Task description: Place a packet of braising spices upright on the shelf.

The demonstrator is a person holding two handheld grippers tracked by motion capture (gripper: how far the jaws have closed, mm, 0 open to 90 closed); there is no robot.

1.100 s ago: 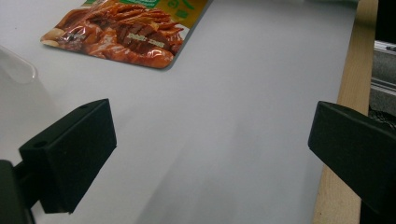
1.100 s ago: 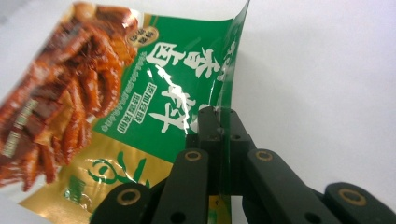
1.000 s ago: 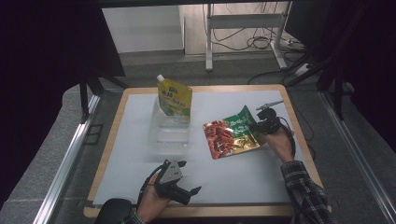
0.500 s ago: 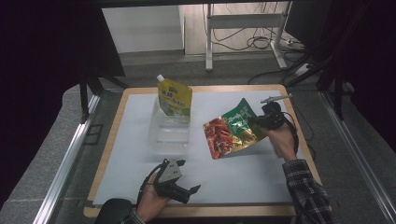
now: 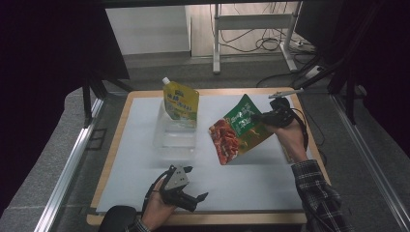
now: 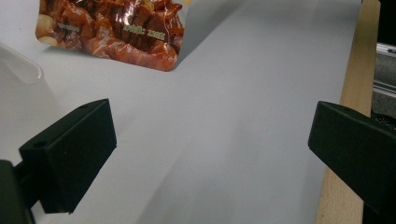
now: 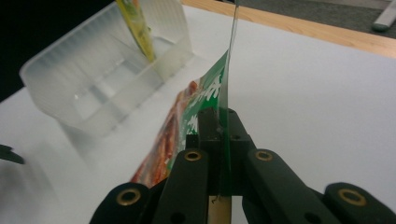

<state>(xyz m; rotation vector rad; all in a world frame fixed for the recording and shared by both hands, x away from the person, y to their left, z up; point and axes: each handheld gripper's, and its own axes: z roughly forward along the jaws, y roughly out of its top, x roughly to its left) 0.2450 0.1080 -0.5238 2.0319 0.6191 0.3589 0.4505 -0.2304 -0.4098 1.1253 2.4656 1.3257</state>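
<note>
A green and red snack pouch hangs tilted above the white mat, right of centre, with my right gripper shut on its green top edge. In the right gripper view the jaws pinch the pouch's thin edge. A clear plastic bin stands mid-table with a yellow spouted pouch upright in its far end. My left gripper rests near the front edge, open, with nothing between its fingers. In the left gripper view the red bottom of the snack pouch shows at the top.
The white mat lies on a wooden board with dark floor on all sides. A metal rail runs along the left. A stand's legs and cables lie beyond the table's far edge.
My right gripper has risen with the snack pouch, which lay flat on the mat and now hangs tilted above it. The left gripper has stayed in place.
</note>
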